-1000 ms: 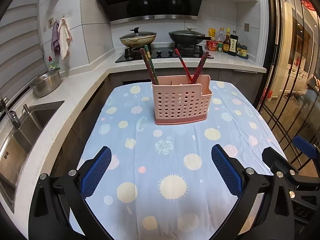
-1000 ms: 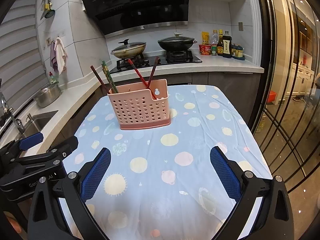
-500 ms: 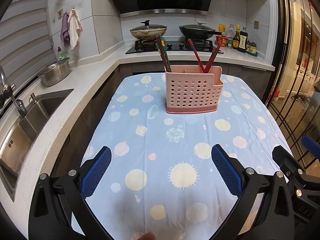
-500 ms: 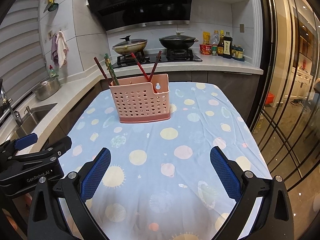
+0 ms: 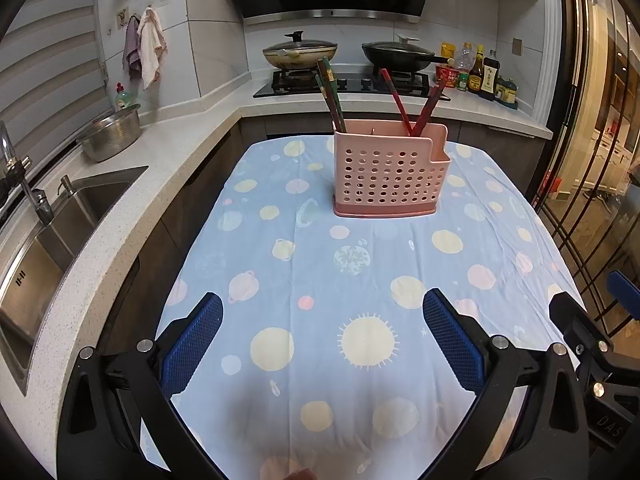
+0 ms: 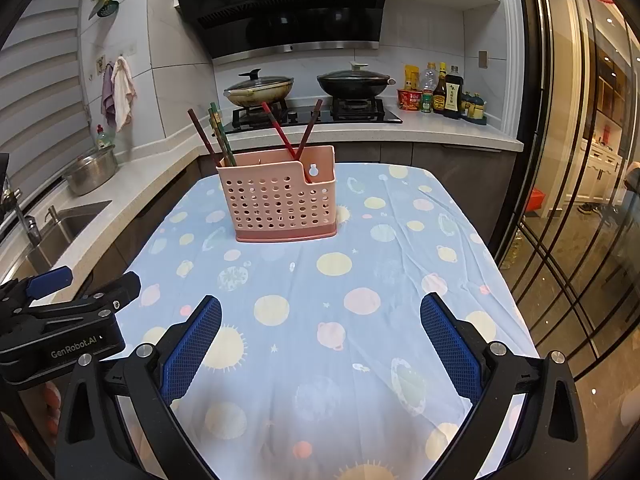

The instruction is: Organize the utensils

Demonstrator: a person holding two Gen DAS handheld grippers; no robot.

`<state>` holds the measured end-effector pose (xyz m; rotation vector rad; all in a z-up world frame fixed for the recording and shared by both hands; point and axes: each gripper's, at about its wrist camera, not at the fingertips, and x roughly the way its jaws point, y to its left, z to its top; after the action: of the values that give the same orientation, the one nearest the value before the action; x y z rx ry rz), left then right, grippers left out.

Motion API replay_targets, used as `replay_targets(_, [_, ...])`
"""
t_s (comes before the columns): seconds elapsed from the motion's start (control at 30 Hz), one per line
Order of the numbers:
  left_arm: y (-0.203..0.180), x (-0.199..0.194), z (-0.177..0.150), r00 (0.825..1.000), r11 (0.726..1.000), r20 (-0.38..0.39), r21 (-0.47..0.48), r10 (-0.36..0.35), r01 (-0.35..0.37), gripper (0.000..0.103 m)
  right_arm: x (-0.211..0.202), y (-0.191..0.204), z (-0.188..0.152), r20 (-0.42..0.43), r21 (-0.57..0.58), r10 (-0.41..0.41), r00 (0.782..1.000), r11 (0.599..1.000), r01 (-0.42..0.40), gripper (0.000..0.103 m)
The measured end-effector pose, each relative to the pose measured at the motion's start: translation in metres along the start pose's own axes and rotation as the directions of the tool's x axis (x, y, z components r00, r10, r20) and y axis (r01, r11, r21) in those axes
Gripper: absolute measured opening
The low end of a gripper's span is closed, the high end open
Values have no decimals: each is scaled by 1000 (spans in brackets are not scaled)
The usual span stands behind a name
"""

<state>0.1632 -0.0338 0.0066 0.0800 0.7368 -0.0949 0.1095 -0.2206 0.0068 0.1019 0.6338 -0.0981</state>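
A blue cloth [image 5: 360, 280] printed with suns and planets covers the worktop. At the far side, 2 lidded pans [image 6: 259, 90] sit on a black hob [image 6: 320, 114], with sauce bottles [image 6: 444, 94] to their right. At left, a steel bowl [image 5: 112, 136] stands beside the sink [image 5: 52, 232], with towels [image 5: 146, 50] hanging on the wall.

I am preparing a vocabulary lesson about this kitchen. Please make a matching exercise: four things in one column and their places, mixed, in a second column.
Things:
1. pink utensil holder
2. steel bowl
3. sauce bottles
4. hanging cloths

Places:
A. on the wall, above the counter
B. counter, right of the stove
C. on the tablecloth
D. counter, near the sink

Pairs: 1-C, 2-D, 3-B, 4-A
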Motion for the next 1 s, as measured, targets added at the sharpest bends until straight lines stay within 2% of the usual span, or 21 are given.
replay_targets(0.3, [-4,-2,-1,1000,1000,0,11,-21,21,96,-1,0,-2,2,0,-5,1000,1000,5,96])
replay_targets(1.0, [-9,-2,-4,1000,999,4,32,-8,8,96,1,2,-5,-7,-6,-5,1000,1000,5,96])
